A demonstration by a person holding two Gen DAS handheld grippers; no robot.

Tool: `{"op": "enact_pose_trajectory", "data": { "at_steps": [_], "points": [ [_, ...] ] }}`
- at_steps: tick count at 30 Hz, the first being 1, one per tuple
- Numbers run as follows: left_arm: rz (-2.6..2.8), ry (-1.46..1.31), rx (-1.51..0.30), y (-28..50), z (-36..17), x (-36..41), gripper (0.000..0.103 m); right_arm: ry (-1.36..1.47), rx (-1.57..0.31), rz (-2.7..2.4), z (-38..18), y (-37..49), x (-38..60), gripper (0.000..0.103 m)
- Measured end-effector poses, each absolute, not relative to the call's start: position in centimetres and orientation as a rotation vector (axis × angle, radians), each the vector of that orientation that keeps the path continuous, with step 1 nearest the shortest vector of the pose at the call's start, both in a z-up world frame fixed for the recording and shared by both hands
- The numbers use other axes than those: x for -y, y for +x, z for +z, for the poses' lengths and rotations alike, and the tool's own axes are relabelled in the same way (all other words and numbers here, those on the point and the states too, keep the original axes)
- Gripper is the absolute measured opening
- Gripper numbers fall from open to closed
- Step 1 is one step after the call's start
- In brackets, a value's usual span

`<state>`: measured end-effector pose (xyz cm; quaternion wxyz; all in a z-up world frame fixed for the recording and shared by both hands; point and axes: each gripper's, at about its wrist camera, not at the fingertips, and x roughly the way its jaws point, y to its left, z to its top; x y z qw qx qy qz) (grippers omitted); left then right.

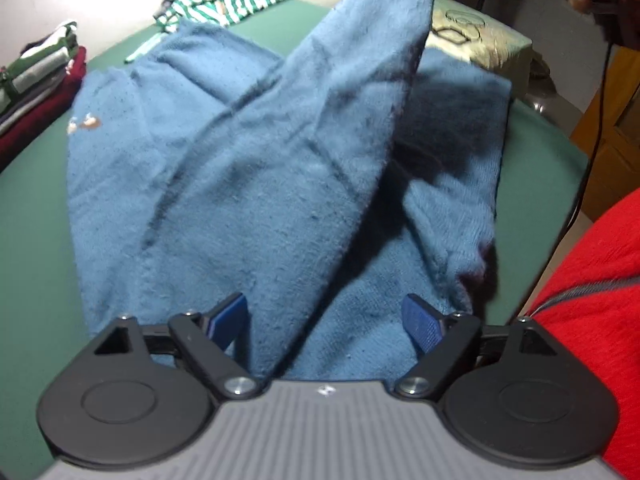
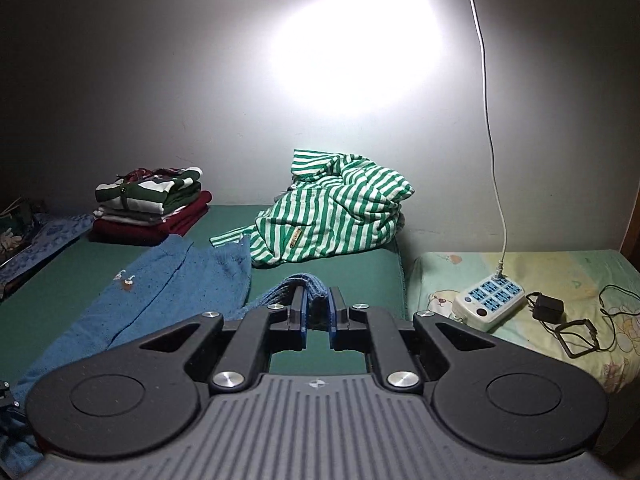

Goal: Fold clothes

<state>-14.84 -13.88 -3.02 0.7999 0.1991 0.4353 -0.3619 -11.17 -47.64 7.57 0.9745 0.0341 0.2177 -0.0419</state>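
Currently, left wrist: left tongs point(image 1: 324, 320) angled steeply down, jaws wide, blue sweater point(image 1: 240, 168) on the green counter point(image 1: 36, 240) between them, not pinched. Right wrist: right tongs point(image 2: 318, 312) tilted slightly down, nearly closed, clamping a raised sweater fold.

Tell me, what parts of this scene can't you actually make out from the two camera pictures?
- Left wrist view: the top of the lifted blue sweater runs off the upper edge, so what grips it is unseen.
- Right wrist view: the right gripper pinches blue knit; most of the fold hangs hidden below its body.
- Left wrist view: the small mark on the sweater is blurred.
- Right wrist view: the folded stack hides its lower garments; lamp glare whites out the wall.
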Motion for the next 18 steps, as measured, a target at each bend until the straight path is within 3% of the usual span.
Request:
{"op": "enact_pose_trajectory", "data": {
  "at_steps": [4, 6, 8, 10, 12, 14, 18],
  "points": [
    [-0.755, 0.378, -0.862, -13.0, -1.4, 12.8, 0.09, 0.076, -0.411, -0.042, 8.9, -9.8, 47.2, 0.009],
    [-0.754, 0.381, -0.866, -11.5, -1.8, 12.6, 0.081, 0.064, -0.391, -0.019, 9.8, -9.1, 46.6, 0.009],
    [-0.761, 0.383, -0.879, -10.8, -2.3, 12.4, 0.053, 0.043, -0.37, 0.011, 10.9, -8.2, 45.8, 0.009],
    [-0.769, 0.385, -0.891, -10.4, -2.7, 12.2, 0.048, 0.014, -0.351, 0.034, 12.0, -7.4, 44.9, 0.009],
    [-0.778, 0.386, -0.904, -9.9, -3.2, 12.0, 0.06, -0.009, -0.335, 0.061, 13.1, -6.4, 43.9, 0.009],
    [-0.797, 0.399, -0.88, -10.4, -3.0, 12.0, 0.094, -0.032, -0.319, 0.08, 13.9, -5.6, 42.8, 0.009],
    [-0.853, 0.419, -0.848, -12.1, -2.5, 12.1, 0.096, -0.067, -0.294, 0.093, 15.2, -4.1, 40.9, 0.009]
  ]
}}
